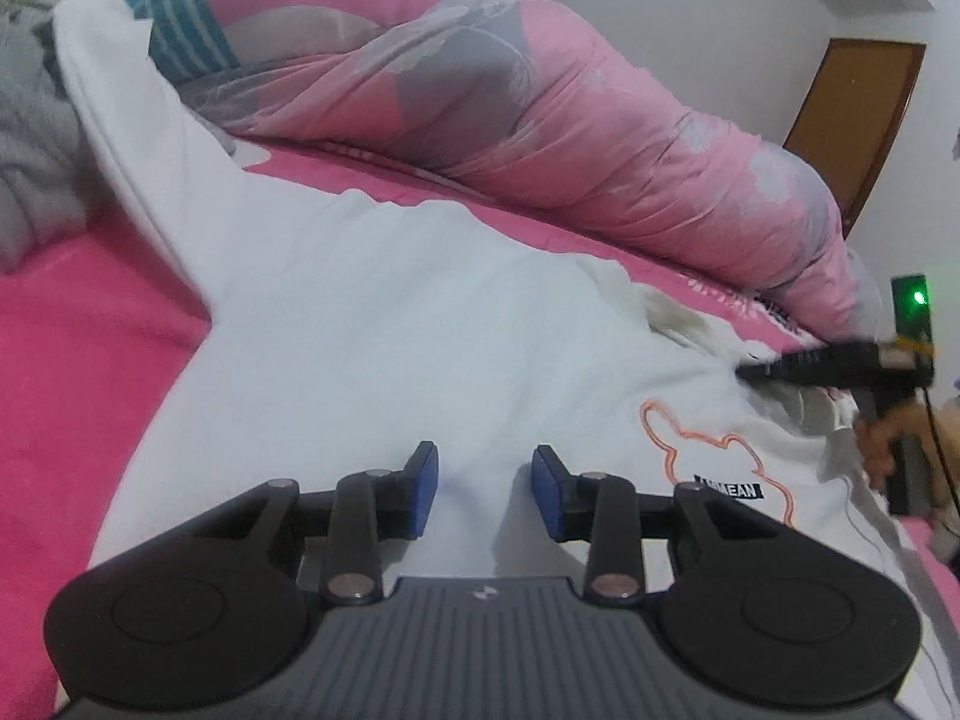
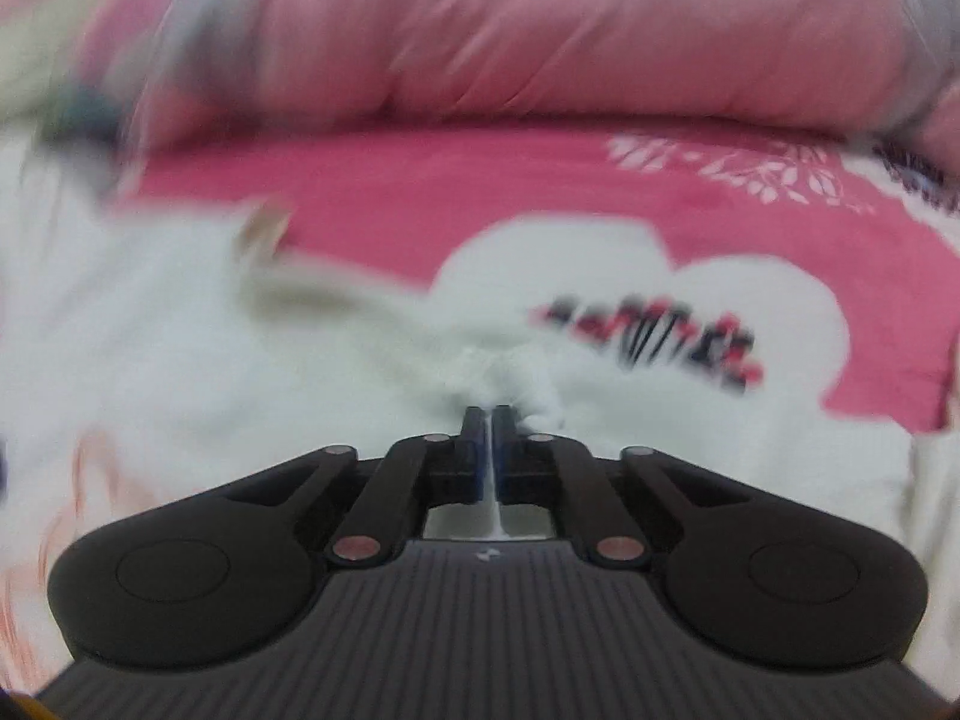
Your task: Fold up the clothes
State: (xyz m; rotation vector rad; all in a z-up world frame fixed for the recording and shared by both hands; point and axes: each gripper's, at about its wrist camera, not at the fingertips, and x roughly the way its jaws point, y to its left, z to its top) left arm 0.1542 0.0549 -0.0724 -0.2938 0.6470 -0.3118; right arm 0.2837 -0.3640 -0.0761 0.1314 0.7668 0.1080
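Left wrist view takes in the bed (image 1: 90,330) first, its bright pink sheet filling the low left side. Along the far edge of the bed lies a rolled pink quilt (image 1: 540,120) with grey flower shapes. A grey cloth (image 1: 30,150) is bunched at the bed's far left corner. Beyond the quilt stand a pale wall (image 1: 720,12) and a brown wooden door (image 1: 858,114).

Spread across the middle of the bed is the white shirt (image 1: 390,330), the thing being folded. One sleeve runs up toward the far left corner of the bed, and an orange outline drawing with a small black label sits on the shirt's right part.

Over the near part of the shirt hangs the left gripper (image 1: 485,492), its blue-padded jaws apart with only flat cloth showing between them, nothing clamped.

At the shirt's right edge the right gripper (image 1: 750,371) reaches in sideways, with a person's hand (image 1: 888,444) on its handle. The right wrist view, much blurred, shows that gripper (image 2: 491,414) with its jaws together on a pinched-up ridge of the white shirt (image 2: 180,360), near a patch of black and red lettering.
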